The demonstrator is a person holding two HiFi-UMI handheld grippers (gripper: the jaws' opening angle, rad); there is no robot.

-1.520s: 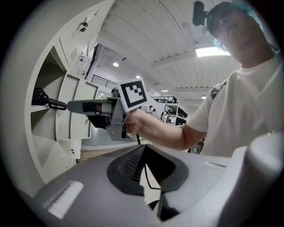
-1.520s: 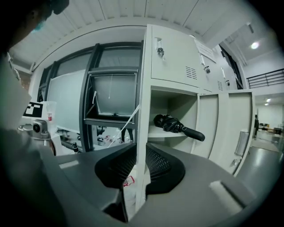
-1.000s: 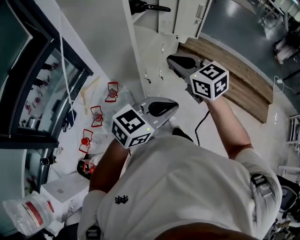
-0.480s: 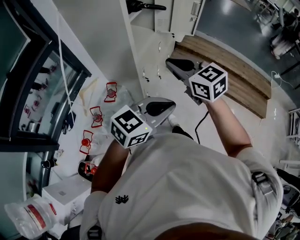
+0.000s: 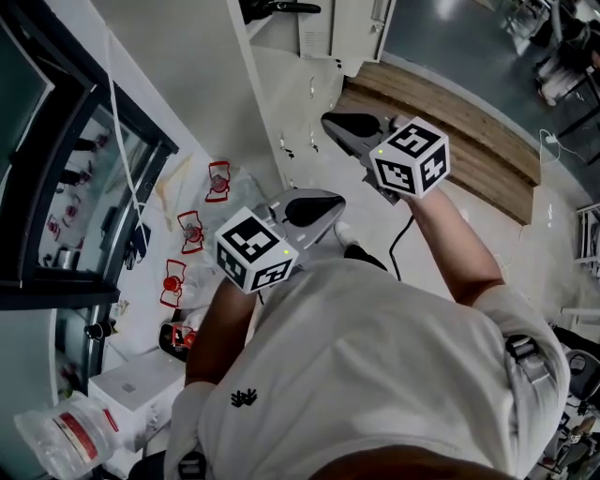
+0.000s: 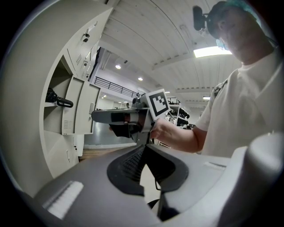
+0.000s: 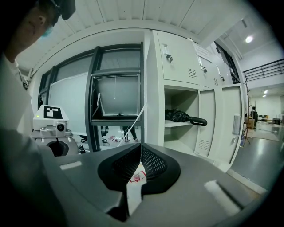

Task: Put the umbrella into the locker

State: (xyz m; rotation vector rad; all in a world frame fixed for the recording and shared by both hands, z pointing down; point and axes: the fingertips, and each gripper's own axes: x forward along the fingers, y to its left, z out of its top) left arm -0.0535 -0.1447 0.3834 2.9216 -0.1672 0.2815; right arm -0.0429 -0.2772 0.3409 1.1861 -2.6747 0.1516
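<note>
The black folded umbrella (image 7: pixel 182 116) lies on the shelf inside the open locker (image 7: pixel 177 146), its curved handle pointing out toward the open door (image 7: pixel 220 126). It also shows as the umbrella (image 6: pixel 55 98) in the left gripper view and the umbrella (image 5: pixel 278 8) at the top of the head view. My right gripper (image 7: pixel 141 149) is shut and empty, pointing at the locker bank from a short way off; in the head view it is the right gripper (image 5: pixel 339 125). My left gripper (image 6: pixel 143 149) is shut with nothing in it, held lower and nearer my body, the left gripper (image 5: pixel 317 202).
A dark-framed window (image 5: pixel 66 178) runs along the left. Red-marked items (image 5: pixel 192 230), a white box (image 5: pixel 127 384) and a plastic bag (image 5: pixel 56 431) lie on the floor below it. A wooden floor strip (image 5: pixel 450 141) and a black cable (image 5: pixel 398 244) are on the right.
My right gripper has shifted slightly left toward the lockers, still shut. The left gripper has stayed where it was.
</note>
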